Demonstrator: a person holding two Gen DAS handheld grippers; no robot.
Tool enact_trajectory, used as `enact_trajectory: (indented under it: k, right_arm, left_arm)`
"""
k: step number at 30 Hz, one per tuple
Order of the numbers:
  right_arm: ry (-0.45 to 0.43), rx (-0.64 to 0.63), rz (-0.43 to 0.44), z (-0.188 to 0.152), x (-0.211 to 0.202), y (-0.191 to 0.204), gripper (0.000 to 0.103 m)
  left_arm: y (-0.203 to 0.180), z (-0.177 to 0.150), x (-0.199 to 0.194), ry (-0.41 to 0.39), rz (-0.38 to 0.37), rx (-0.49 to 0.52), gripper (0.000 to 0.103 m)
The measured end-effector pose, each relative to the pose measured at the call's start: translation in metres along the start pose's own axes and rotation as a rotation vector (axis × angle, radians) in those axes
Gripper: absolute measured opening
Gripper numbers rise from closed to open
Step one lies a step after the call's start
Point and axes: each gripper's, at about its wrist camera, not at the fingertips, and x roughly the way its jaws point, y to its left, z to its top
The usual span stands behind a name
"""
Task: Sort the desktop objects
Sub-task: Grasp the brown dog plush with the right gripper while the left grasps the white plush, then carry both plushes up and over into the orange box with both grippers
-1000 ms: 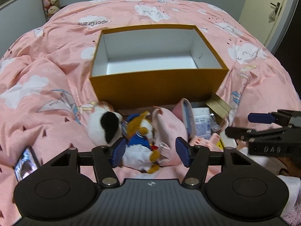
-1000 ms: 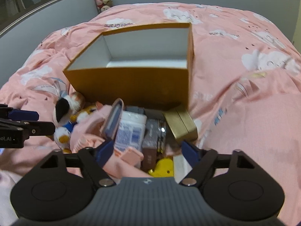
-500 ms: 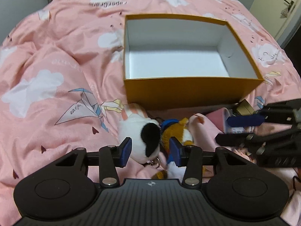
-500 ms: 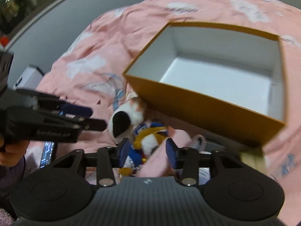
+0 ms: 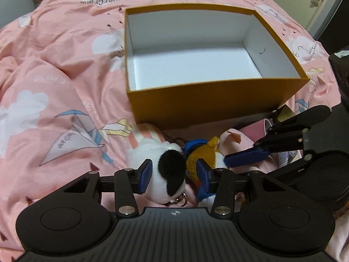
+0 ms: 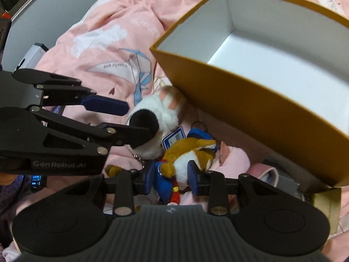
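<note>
Both at once to clear 2 plush toys into empty box (image 5: 218, 109) just behind: left gripper (image 5: 174, 178) clamped on dog (image 5: 161, 166), right gripper (image 6: 171, 178) closing on fox (image 6: 187, 157).

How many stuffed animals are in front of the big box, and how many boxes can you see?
Plush toys: 3, the black-and-white dog, the brown-and-white toy in blue, the pink toy
Open orange box: 1
Small gold box: 1
Total: 5
</note>
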Motion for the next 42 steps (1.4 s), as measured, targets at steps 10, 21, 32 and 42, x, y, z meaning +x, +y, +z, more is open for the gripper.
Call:
enact_trajectory:
  k: [10,21,32,42]
  right_arm:
    - [-0.027,-0.015,0.032,-0.003,0.000,0.001,0.012]
    - [-0.166,-0.043,0.033,0.001,-0.046,0.006,0.011]
    - [-0.351,-0.119,0.005,0.012,-0.123,0.013,0.010]
    - [-0.527,-0.129,-0.144,0.042,-0.174,-0.006,0.010]
  left_arm:
    - [-0.002,-0.011,0.001,-0.069,0.031,-0.026,0.010]
    - [0.005,-0.009,-0.046,-0.198,0.037,-0.060,0.000]
    - [0.004,0.006,-0.065,-0.164,0.080,-0.011,0.008]
    - [-0.009,-0.007,-0.022,-0.076,0.109,-0.016,0.065]
